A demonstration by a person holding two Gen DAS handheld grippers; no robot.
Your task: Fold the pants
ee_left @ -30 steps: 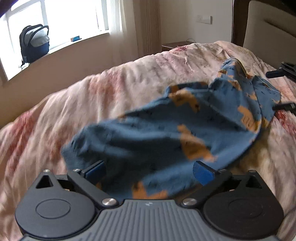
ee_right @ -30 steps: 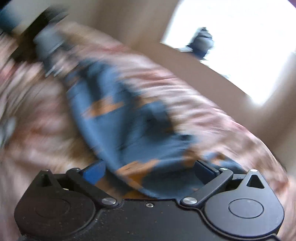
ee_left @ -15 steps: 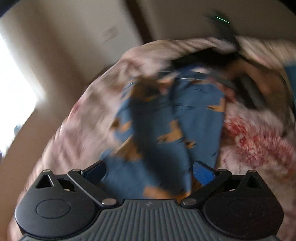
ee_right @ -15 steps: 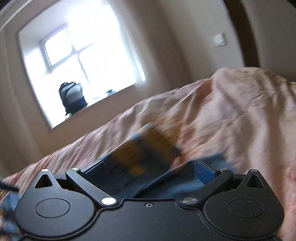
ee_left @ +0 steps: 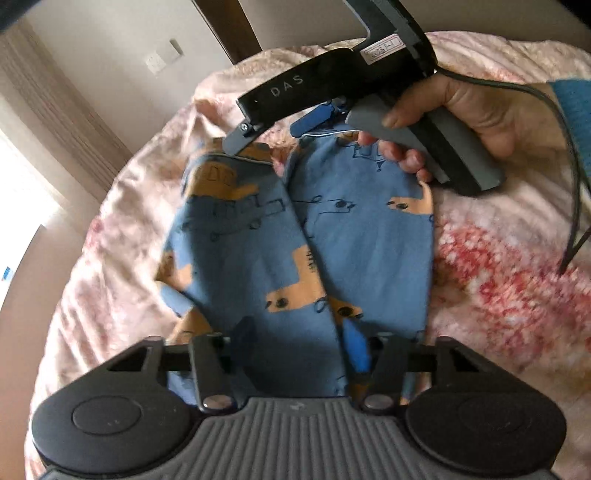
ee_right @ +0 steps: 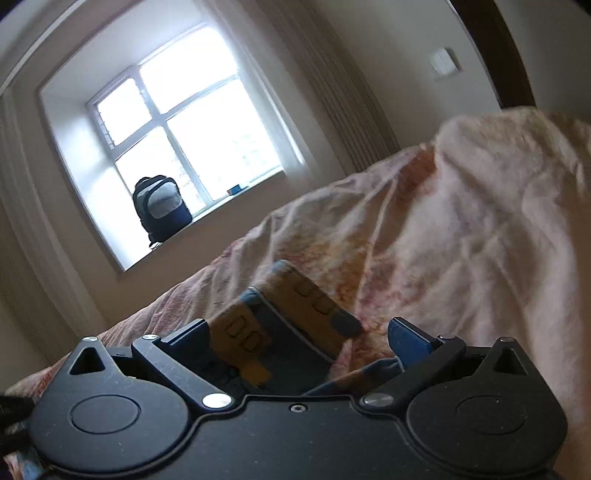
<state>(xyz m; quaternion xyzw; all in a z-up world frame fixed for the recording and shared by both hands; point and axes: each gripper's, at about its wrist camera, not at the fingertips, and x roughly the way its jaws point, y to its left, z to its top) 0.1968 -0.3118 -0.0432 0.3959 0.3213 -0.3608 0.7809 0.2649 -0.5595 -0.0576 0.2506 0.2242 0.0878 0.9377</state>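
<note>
Blue pants with orange prints (ee_left: 332, 229) lie on the bed, their two legs side by side, running from my left gripper (ee_left: 299, 339) up to my right gripper (ee_left: 275, 127). The left jaws are closing, with one end of the pants between them and the cloth still flat, not pinched. A person's hand (ee_left: 469, 107) holds the right gripper at the far end of the pants. In the right wrist view the right gripper (ee_right: 299, 338) stands open, low over the bed, with a blue and orange edge of the pants (ee_right: 288, 302) between its fingers.
The pink flowered quilt (ee_left: 498, 277) covers the bed and rises in a fold (ee_right: 480, 221) beside the right gripper. A dark headboard post (ee_left: 229, 29) stands behind. A black cable (ee_left: 554, 110) trails from the right gripper. A backpack (ee_right: 162, 206) sits on the window sill.
Both grippers have swung and rolled to opposite ends of the pants. The pants, crumpled before, now lie with their legs side by side. The left jaws have narrowed.
</note>
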